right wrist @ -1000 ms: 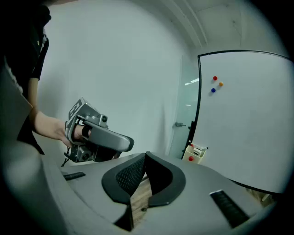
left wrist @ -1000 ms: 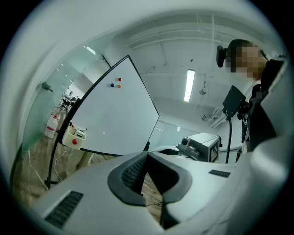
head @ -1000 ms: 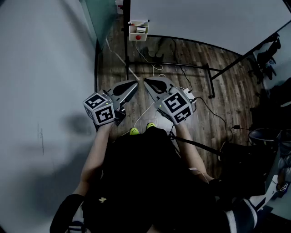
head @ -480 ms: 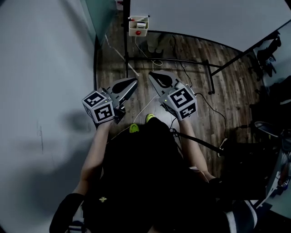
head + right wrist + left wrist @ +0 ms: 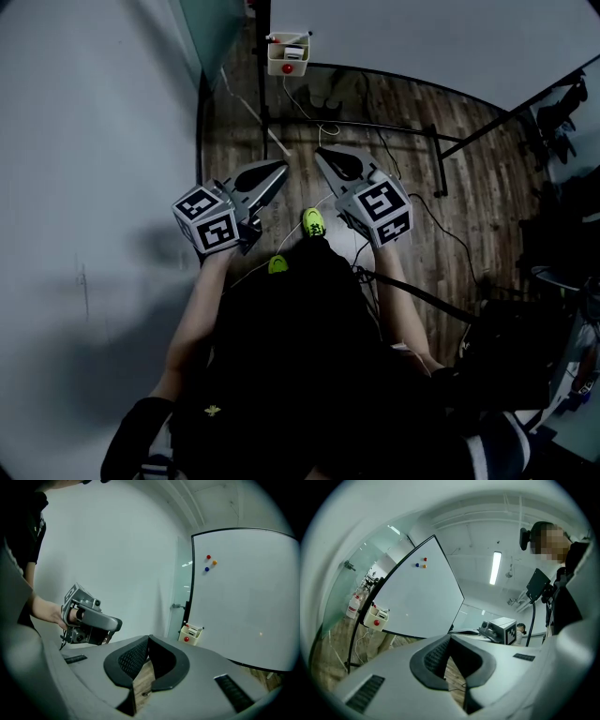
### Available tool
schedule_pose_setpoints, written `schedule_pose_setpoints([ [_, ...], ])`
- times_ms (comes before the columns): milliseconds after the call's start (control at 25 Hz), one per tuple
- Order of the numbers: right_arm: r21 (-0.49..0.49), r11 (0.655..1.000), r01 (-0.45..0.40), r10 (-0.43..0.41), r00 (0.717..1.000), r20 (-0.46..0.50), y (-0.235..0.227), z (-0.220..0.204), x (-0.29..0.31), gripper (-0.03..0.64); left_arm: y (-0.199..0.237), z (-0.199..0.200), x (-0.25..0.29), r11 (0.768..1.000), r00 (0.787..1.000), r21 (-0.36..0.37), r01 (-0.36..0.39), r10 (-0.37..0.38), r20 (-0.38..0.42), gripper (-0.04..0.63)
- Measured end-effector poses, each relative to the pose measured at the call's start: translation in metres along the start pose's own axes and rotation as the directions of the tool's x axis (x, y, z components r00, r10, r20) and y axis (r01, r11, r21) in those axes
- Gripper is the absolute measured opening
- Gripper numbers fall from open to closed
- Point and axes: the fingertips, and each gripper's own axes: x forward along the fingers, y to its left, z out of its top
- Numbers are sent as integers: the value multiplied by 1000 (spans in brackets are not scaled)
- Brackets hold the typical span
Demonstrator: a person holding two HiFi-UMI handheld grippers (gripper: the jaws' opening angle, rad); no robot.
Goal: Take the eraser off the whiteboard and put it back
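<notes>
Apparently the eraser sits in the box at the corner of the whiteboard, well apart from left gripper and right gripper, jaws together and empty; probably light and stiff, it suits a pinch across its sides.

No words, numbers or brand names can be read from where I stand. The only signs are black-and-white square code markers, on the cube of the left gripper and the matching cube of the right gripper.
</notes>
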Motion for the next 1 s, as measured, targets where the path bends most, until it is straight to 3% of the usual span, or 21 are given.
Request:
schedule_pose_setpoints([
  [440,10,996,-84,84,996,1,-40,-6,39,17,40,12,35,998,998,-20,-65,65,12,17],
  [1000,40,972,-232,232,973,1,-129,-17,90,17,113,30,110,985,986,-52,-168,169,17,17],
])
